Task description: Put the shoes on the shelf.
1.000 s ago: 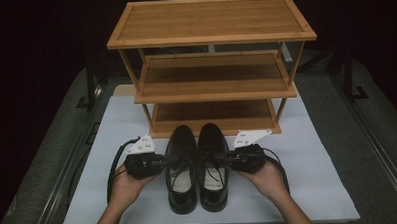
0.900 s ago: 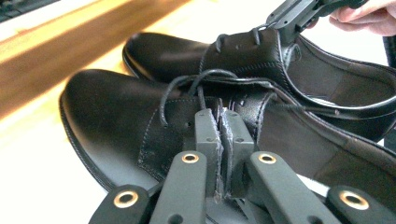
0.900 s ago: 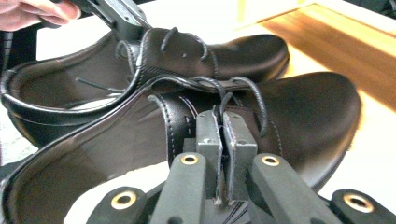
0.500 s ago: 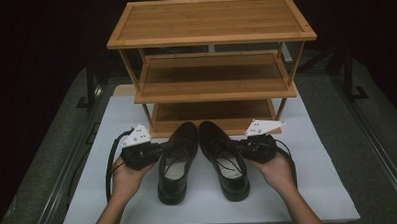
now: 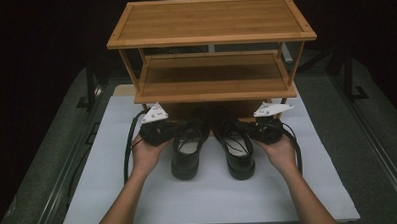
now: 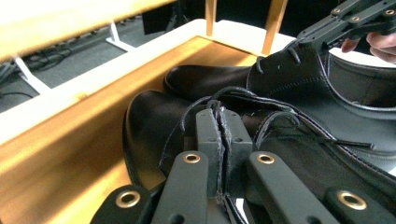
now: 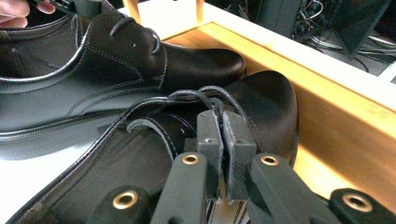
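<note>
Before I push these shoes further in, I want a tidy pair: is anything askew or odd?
Nothing stands out. The left shoe and right shoe sit upright, side by side, toes on the rack's bottom shelf. The left gripper and right gripper each pinch a shoe's upper edge.

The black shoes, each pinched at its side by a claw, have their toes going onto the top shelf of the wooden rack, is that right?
Not the top shelf. The left shoe and right shoe, each pinched by the left claw and right claw, have their toes at the bottom shelf of the wooden rack, under the middle one. The high view shows it.
</note>
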Available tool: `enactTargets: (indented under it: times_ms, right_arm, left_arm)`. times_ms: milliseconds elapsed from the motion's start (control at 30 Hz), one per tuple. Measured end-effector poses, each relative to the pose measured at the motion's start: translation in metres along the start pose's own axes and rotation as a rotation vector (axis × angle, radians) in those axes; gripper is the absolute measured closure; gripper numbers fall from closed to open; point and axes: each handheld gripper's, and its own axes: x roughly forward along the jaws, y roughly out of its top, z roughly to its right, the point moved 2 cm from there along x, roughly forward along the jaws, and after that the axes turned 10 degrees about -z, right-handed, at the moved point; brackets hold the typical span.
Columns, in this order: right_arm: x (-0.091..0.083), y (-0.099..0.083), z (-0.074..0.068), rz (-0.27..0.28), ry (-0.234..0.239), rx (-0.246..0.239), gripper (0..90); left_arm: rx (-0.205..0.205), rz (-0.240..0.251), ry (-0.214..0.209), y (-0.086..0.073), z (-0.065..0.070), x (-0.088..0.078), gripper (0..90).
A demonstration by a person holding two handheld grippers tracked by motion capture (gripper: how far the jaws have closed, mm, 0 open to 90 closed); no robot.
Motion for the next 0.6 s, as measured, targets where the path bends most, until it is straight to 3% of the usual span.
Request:
enactTargets:
  times_ms: [267,400,600]
  right_arm:
    - [0.017,0.017,0.025,0.012,-0.04,0.017,86.7]
    - [0.024,0.021,0.029,0.017,-0.055,0.031,86.7]
    - [0.031,0.02,0.028,-0.008,-0.049,0.035,86.4]
  left_arm:
    - [-0.008,0.023,0.061,0.015,-0.015,0.03,88.3]
    - [-0.019,0.036,0.068,0.016,-0.018,0.039,88.3]
    - [-0.031,0.017,0.048,0.008,-0.018,0.043,87.7]
